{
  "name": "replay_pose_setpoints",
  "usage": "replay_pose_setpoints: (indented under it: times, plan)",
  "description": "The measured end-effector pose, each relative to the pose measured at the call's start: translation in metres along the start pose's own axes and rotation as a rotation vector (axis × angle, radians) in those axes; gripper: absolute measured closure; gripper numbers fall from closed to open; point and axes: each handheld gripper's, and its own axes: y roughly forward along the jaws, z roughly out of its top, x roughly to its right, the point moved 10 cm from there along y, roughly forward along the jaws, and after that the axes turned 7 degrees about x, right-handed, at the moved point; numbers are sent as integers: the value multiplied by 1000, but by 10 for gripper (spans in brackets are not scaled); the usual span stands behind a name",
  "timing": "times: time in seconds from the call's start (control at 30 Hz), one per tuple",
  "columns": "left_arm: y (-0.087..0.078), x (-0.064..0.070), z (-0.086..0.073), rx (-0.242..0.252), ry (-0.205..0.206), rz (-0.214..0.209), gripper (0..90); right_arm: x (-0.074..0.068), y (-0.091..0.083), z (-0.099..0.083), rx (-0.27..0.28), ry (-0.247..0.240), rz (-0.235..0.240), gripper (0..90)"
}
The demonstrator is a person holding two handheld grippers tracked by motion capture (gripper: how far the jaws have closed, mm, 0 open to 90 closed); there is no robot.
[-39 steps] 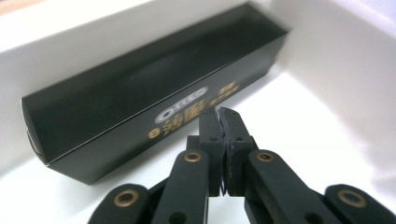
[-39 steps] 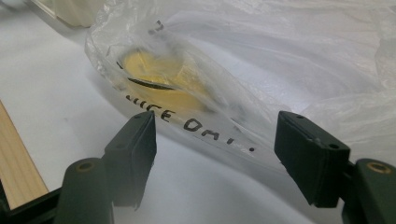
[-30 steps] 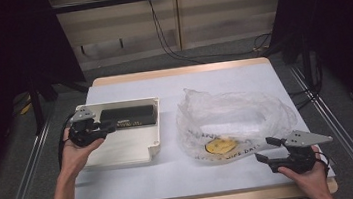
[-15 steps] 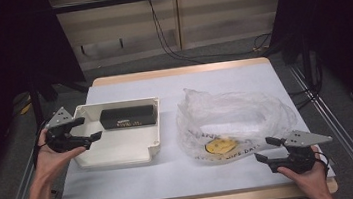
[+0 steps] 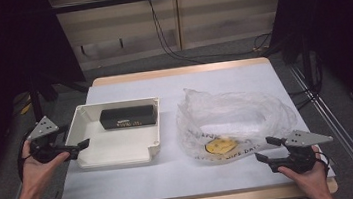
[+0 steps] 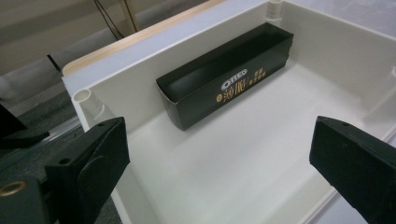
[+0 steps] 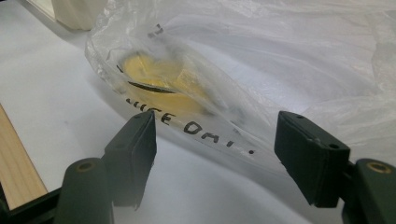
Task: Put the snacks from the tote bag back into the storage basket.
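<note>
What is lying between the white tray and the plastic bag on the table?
Nothing: in the high view, a bare strip of white table cover separates the white tray from the plastic bag; they do not touch.

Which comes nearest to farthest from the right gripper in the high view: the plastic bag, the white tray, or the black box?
From the right gripper, at the table's near right:
1. Plastic bag, just ahead of the open jaws, on the right half.
2. White tray, on the left half.
3. Black box, inside the tray along its far wall.
</note>
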Motion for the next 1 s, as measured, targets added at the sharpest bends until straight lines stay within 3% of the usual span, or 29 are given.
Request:
replay_pose_setpoints:
  times: [0.1,0.4,0.57,0.63,0.73,0.93,1.0]
  plan:
    - [-8,6,0,18,-5,28,45,0,-1,0,2,-4,5,298]
    - [-24,35,-4,53,-16,33,49,0,-3,1,8,-8,0,296]
    - [-30,42,-8,81,-66,81,36,-1,-4,2,14,-3,-3,289]
    - [-31,50,-13,81,-69,62,33,0,-4,3,21,-4,-7,273]
    - [-31,60,-17,95,-108,48,26,0,-5,4,30,-2,-11,255]
    - [-28,78,-25,101,-145,90,29,-1,-6,5,33,-2,-11,237]
    - [-26,86,-27,112,-181,97,37,-2,-6,5,36,-3,-8,235]
